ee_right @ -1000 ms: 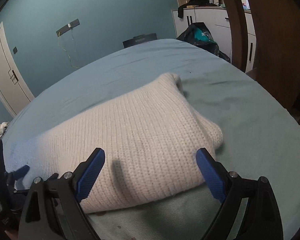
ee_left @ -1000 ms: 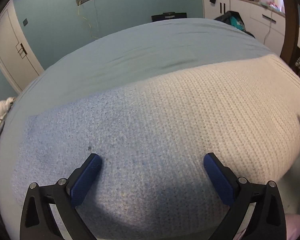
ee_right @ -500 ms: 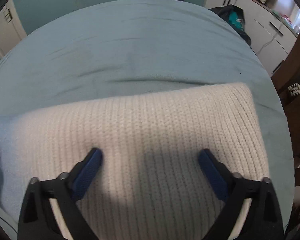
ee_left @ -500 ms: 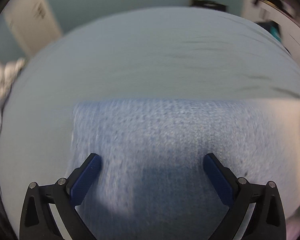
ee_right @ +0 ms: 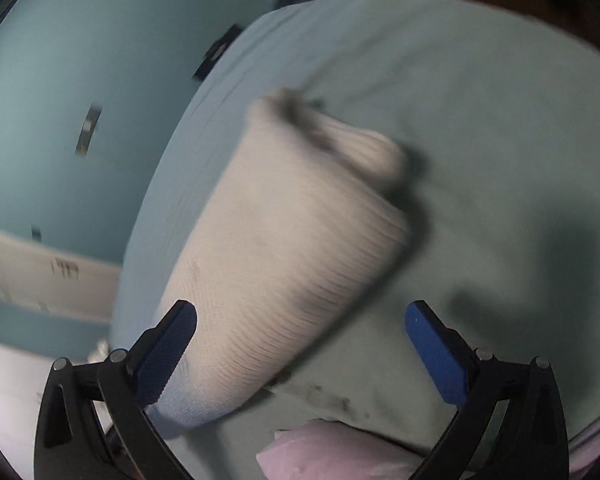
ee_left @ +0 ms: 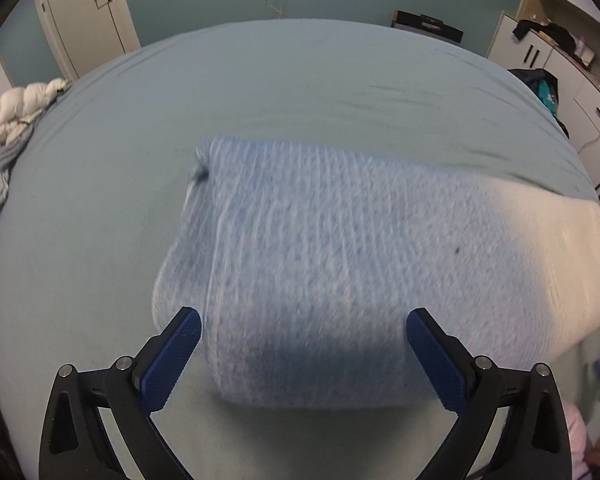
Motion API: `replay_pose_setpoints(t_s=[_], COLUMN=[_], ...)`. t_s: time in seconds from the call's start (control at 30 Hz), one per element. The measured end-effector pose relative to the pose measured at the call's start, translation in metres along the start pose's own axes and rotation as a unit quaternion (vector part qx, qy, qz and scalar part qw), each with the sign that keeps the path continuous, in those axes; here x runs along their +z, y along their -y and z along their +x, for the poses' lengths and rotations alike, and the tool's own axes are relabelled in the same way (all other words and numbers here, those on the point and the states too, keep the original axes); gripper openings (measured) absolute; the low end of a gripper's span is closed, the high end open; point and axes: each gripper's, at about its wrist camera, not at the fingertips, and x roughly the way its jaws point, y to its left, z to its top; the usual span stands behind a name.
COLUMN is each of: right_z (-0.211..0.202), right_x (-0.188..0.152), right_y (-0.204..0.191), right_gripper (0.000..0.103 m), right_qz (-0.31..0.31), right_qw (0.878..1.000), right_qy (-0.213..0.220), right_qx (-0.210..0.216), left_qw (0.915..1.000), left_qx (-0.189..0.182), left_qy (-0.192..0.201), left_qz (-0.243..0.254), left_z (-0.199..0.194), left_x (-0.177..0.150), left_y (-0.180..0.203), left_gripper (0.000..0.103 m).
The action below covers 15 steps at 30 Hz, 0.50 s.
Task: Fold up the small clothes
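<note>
A folded knit sweater lies on the pale green bed sheet. Its left part is light blue and its right part is cream. My left gripper is open and empty, held above the sweater's near edge over the blue part. In the right wrist view the sweater shows as a cream block with a blue end near the bottom left. My right gripper is open and empty, tilted, above the sweater's near right side. Both views are blurred by motion.
A white braided cushion lies at the bed's left edge. White cabinets with dark clothes on top stand at the right. A pink cloth lies at the bed's near edge. A white door is in the teal wall.
Both grippers have pulled back and up from the sweater, staying open. The left view now shows the sweater's left edge. The right gripper has rolled, so its view is tilted.
</note>
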Motion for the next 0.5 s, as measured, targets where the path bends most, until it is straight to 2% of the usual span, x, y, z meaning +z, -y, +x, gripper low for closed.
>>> replay_pose_setpoints(t_s=[0.07,0.13,0.2,0.3,0.33,0.4,0.5], right_z=[0.016,0.024,0.032,0.043,0.046,0.044,0.049], right_x=[-0.004,0.002,0.013,0.029,0.032,0.026,0.025], right_y=[0.014,0.019,0.01,0.003,0.001,-0.006,-0.021], right_gripper=[0.1,0.098,0.098,0.098,0.098,0.1,0.1], right_qz=[0.028,0.042,0.018,0.009,0.012,0.009,-0.009], right_qw=[0.999,0.997,0.997,0.997,0.997,0.997,0.998], right_qy=[-0.031,-0.034,-0.029,-0.015,-0.008,0.014,0.038], right_qx=[0.028,0.05,0.065,0.072,0.071,0.072,0.049], left_qw=[0.9997,0.9985,0.9978,0.9978,0.9979,0.9981,0.998], left_qx=[-0.016,-0.037,-0.046,-0.049,-0.049,-0.047,-0.047], left_qy=[-0.009,-0.013,-0.013,-0.009,-0.008,-0.004,0.003], left_qz=[-0.017,-0.038,-0.045,-0.043,-0.042,-0.04,-0.042], left_z=[0.007,0.015,0.018,0.021,0.013,0.014,0.015], left_x=[-0.006,-0.01,-0.015,-0.017,-0.021,-0.02,-0.018], left_y=[-0.006,-0.014,-0.032,-0.035,-0.046,-0.051,-0.048], left_gripper=[0.103,0.103,0.103,0.103,0.103,0.103,0.103])
